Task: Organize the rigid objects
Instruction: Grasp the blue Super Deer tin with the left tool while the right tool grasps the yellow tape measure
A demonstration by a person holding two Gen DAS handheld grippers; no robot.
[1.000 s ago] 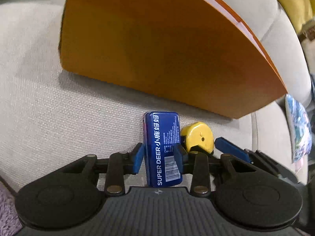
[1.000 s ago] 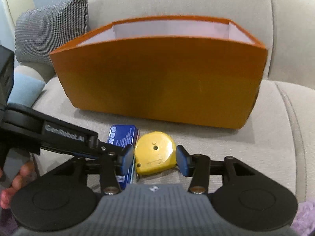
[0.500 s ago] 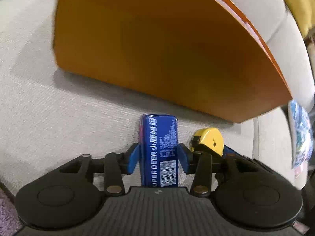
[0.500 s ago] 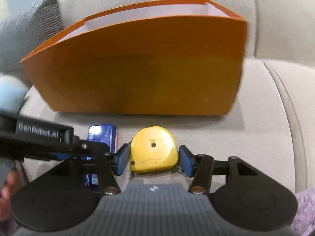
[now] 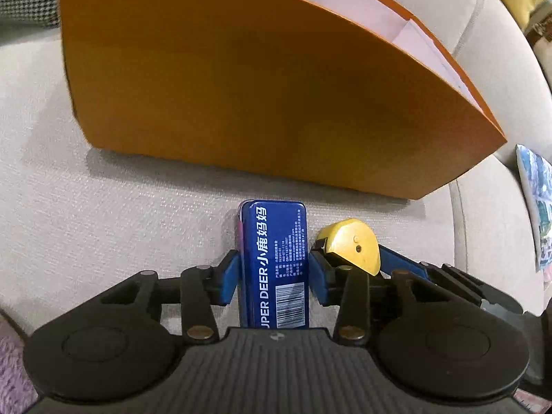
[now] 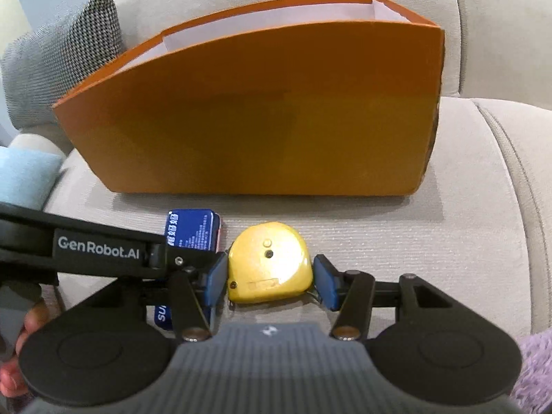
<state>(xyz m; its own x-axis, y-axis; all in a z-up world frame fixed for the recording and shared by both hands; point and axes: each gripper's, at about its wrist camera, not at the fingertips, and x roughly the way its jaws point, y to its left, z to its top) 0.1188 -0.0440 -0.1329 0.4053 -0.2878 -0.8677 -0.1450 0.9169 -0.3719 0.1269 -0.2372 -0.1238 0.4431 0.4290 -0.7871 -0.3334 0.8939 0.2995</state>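
My left gripper (image 5: 274, 274) has the blue tin (image 5: 274, 262) between its pads, and the jaws are closing; the left pad touches the tin, at the right pad I cannot tell. The near end of the tin is cut off by the gripper body. My right gripper (image 6: 270, 284) stands half open around the yellow tape measure (image 6: 269, 265); the left pad is against it, the right pad just apart. Both things lie side by side on the sofa (image 6: 396, 241), near the front wall of the orange box (image 6: 258, 120). The tin carries white print and a barcode. The inside of the box is mostly hidden.
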